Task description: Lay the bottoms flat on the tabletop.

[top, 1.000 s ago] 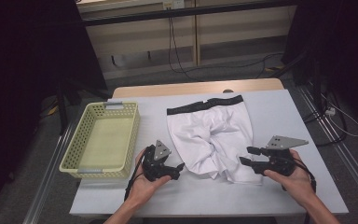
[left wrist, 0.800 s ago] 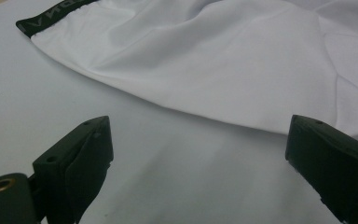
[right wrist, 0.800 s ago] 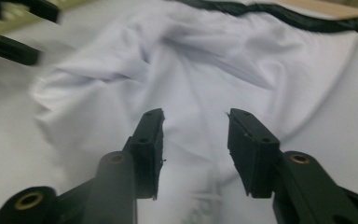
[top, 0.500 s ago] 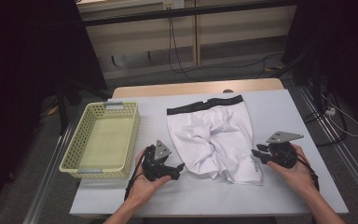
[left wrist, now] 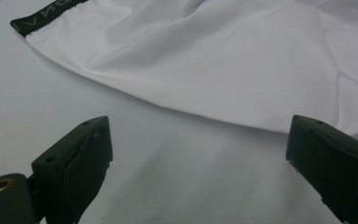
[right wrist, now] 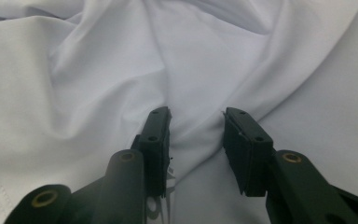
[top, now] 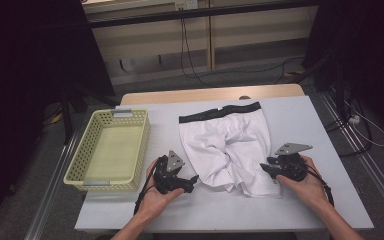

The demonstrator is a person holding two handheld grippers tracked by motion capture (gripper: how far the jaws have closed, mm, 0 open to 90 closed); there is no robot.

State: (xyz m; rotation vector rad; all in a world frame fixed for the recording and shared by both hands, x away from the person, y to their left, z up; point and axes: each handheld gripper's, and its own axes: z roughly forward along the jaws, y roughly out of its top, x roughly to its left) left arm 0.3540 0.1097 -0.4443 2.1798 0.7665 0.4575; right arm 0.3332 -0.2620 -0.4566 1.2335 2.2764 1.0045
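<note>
Now the pair of white stretch-fabric shorts with a black elastic waistband point(top: 225, 147) lies spread on the pale grey table point(top: 310, 125), waistband at the far end and the two legs pointing toward the person. Both legs are rumpled near the hems, and a ridge of folds runs down the middle of the shorts.

At the near right hem of the shorts, the right claw point(top: 266, 169) rests on the cloth. From the right gripper view, its two black jaws stand a little apart, with a raised fold of the white fabric point(right wrist: 196, 126) lying between them; they straddle that fold but have not closed on it.

Just off the near left edge of the shorts, the left claw point(top: 194, 179) sits low over bare table. In the left gripper view its jaws are spread wide, holding nothing, and the edge of the shorts point(left wrist: 205, 60) runs across beyond them, with the black waistband at the upper left.

Left of the shorts, a pale yellow perforated plastic basket point(top: 75, 167) stands on the table, clear of the garment and of the left claw.
</note>
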